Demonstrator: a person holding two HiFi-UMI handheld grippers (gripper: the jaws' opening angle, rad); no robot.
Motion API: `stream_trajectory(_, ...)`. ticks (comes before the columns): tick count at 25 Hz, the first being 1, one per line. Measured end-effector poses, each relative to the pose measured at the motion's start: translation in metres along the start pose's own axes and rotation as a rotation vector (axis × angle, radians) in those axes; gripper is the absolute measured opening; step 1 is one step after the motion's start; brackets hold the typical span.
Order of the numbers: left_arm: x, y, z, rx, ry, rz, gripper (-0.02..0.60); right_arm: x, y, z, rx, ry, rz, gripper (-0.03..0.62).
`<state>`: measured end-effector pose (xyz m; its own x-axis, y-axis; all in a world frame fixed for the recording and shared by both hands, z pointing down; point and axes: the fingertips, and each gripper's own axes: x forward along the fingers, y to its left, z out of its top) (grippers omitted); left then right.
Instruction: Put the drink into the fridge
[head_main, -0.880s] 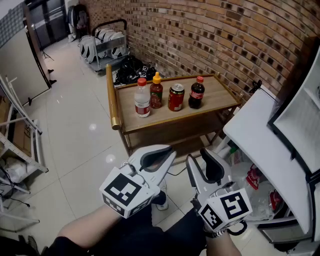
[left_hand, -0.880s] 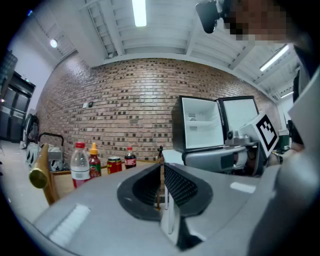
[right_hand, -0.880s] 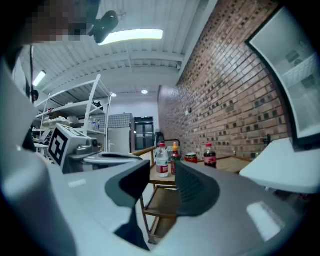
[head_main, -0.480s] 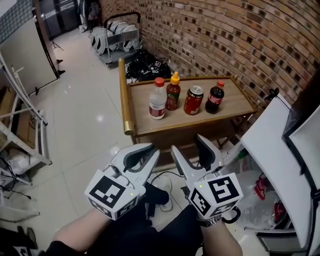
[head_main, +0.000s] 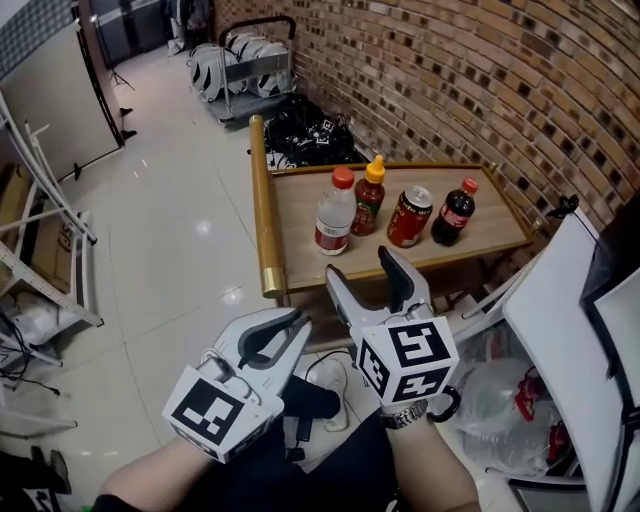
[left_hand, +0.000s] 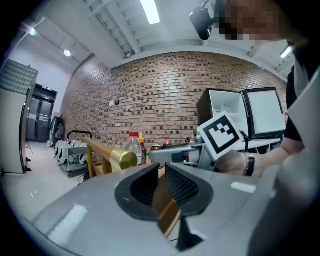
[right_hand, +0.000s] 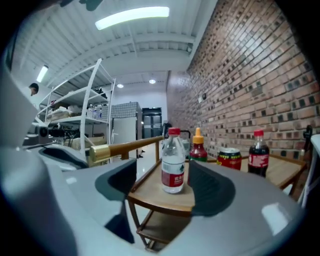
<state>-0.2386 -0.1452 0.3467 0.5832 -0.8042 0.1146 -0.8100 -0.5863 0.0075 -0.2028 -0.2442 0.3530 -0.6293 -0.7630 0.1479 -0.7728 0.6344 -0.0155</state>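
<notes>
- Four drinks are seen in a row on a wooden cart (head_main: 300, 250) against the brick wall: a clear water bottle (head_main: 334, 213) with a red cap, an orange-capped bottle (head_main: 369, 197), a red can (head_main: 409, 218) and a dark cola bottle (head_main: 454, 214). All are upright and untouched.
- The right gripper (head_main: 362, 268) is held short of the cart's near edge with its jaws spread wide. Nothing is gripped (in the right gripper view the water bottle is merely framed between the jaws, well apart from them).
- The left gripper (head_main: 290, 325) is held lower and further back. Its jaws are drawn almost together, only a thin slit is left, and nothing is held.
- A gold-coloured handle rail (head_main: 264, 215) is fitted along the cart's left end.
- The white fridge door (head_main: 560, 330) is seen at the right, just beside the cart's right end, with a clear plastic bag (head_main: 500, 400) below it.
- Beyond the cart, a heap of black cables (head_main: 310, 135) and a metal trolley (head_main: 245, 70) are set against the wall.
- A white rack (head_main: 40, 230) is stood on the tiled floor at the far left.
</notes>
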Motion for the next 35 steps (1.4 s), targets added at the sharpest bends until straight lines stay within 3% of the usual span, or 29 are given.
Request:
stream_trajectory(11, 0.01, 0.009, -0.01, -0.009, 0.011, 0.006, 0.017, 0.083, -0.015, -0.013, -0.036, 0.08, -0.015, 0.337)
stream_trajectory(19, 0.009, 0.013, -0.008, -0.006, 0.004, 0.01, 0.017, 0.11, -0.024, -0.026, -0.051, 0.142, -0.053, 0.337)
stream_trajectory(28, 0.01, 0.007, 0.003, 0.004, -0.014, 0.008, 0.017, 0.104, -0.029, -0.027, -0.039, 0.175, -0.063, 0.288)
stream_trajectory(35, 0.017, -0.017, 0.012, -0.017, -0.056, -0.052, 0.017, 0.06, -0.033, -0.008, -0.034, 0.13, -0.078, 0.275)
